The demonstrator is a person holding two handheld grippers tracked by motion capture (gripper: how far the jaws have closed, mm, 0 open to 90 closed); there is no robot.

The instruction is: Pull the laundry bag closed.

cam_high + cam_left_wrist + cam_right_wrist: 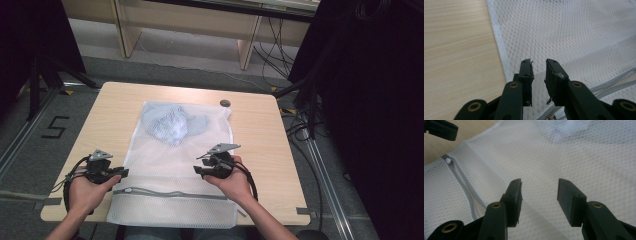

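- Pale wooden rectangular table (260,145): seen whole from the high view, standing on grey floor; the left gripper view shows its grain close up beside the bag's edge.
- White mesh laundry bag (170,165): lies flat along the middle of the table, its near end reaching the table's front edge. The high view gives its full outline; the gripper views (574,32) (564,157) resolve the net weave.
- Crumpled light-blue garment (172,122): inside the bag at its far end, visible through the mesh in the high view; the right gripper view shows a bluish patch (571,127) at top.
- Grey zipper (170,194): runs across the bag near its front end; the right gripper view shows its white end (448,160).
- Left gripper (121,172): held at the bag's left edge; in its own view (539,67) the jaws stand a narrow gap apart over the mesh, clamping nothing.
- Right gripper (199,167): over the bag's middle right; in its own view (539,188) the jaws are wide apart above the mesh.
- Small dark round disc (225,103): on the table just beyond the bag's far right corner.
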